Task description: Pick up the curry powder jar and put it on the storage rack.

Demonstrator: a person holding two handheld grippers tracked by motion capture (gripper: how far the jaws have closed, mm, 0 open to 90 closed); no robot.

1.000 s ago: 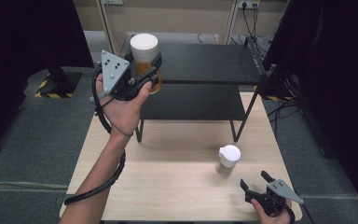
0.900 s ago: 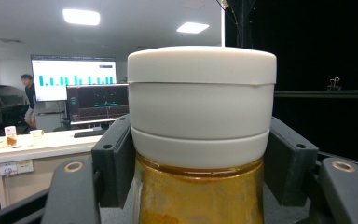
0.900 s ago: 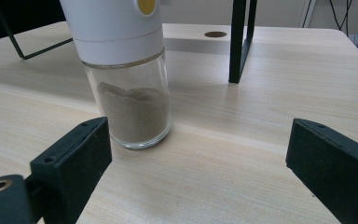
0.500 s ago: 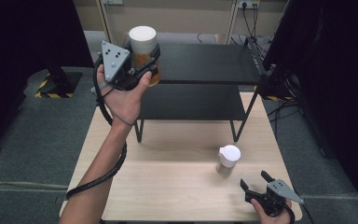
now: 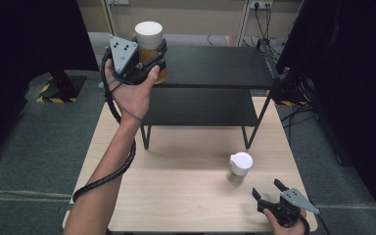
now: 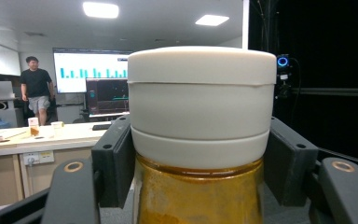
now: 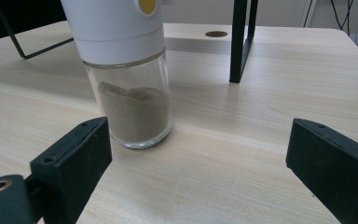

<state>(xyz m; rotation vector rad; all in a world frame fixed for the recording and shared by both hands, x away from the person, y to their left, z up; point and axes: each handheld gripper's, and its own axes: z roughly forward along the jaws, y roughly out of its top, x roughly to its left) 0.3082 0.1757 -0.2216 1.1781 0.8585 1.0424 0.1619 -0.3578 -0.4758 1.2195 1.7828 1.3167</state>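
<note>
Though still clamped, jar (image 5: 150, 49) farther back

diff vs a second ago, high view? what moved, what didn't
The left gripper, shut on the amber jar with the white lid, carried it a little up the picture, toward the top shelf of the black rack. The grip is unchanged. The right gripper stayed open near the table's front edge, and the powder jar stayed put.

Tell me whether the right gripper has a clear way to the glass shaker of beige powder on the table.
Probably yes: the right gripper is open, facing the white-capped glass shaker, with bare wooden table between them.
</note>
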